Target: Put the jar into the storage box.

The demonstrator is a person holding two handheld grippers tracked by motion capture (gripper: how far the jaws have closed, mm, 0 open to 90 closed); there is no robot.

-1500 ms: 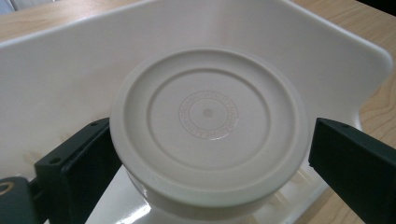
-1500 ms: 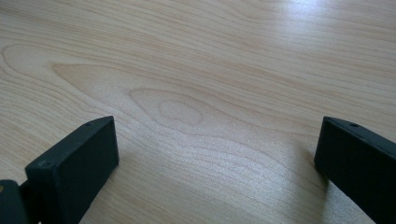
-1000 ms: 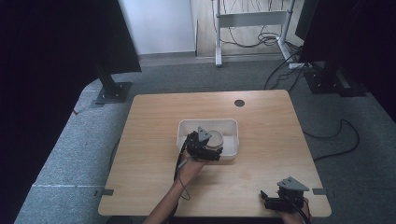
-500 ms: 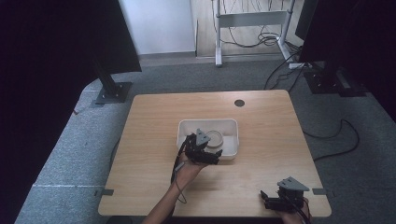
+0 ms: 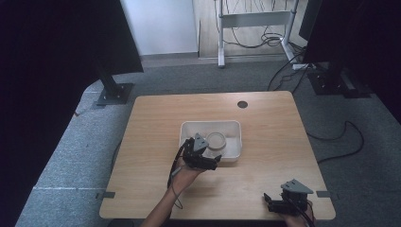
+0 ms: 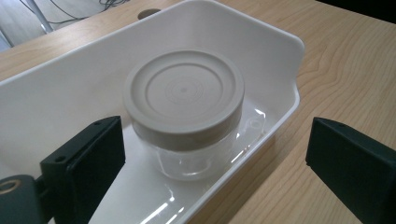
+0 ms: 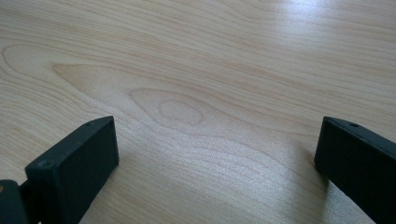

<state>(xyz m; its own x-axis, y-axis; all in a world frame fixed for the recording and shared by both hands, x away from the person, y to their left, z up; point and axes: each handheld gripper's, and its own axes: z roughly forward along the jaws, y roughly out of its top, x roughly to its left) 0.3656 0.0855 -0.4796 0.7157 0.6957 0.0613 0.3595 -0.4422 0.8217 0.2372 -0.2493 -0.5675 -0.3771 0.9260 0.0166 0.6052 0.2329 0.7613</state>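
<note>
Jar (image 6: pixel 183 112) stands upright in the white tray (image 6: pixel 261 56), lid (image 6: pixel 183 91) on, axis vertical. In the high view the tray (image 5: pixel 234 126) sits at table (image 5: pixel 156 123) centre and the jar (image 5: pixel 217 140) is in its middle, slightly toward the near wall.

Left gripper (image 5: pixel 211 163): at the tray's near-left corner, about 7 o'clock from the jar. Jaws spread wide, holding nothing. In the left gripper view the gripper (image 6: pixel 219 158) looks down and across at the jar; the jar lies dead ahead at 12 o'clock, between the two jaws' lines but farther along. Left jaw hangs over the tray interior; right jaw is outside the near wall, above bare wood. So the tray's near wall runs between the jaws.

Right gripper (image 5: pixel 274 204): parked near the table's near-right corner, roughly 5 o'clock from the jar and well apart from it. Jaws wide, empty; in the right gripper view the gripper (image 7: pixel 217 154) faces bare wood grain.

Judgement: left hand (image 5: pixel 185 176) is clearly the nearer one, so the reach is its job. Key relation: jar is ahead of and below the open jaws, with the tray wall in the way of the right jaw. To close on the jar body, that jaw probably needs to clear the wall and come inside, or the grasp goes on the lid from above. Gap looks wider than the lid.
</note>
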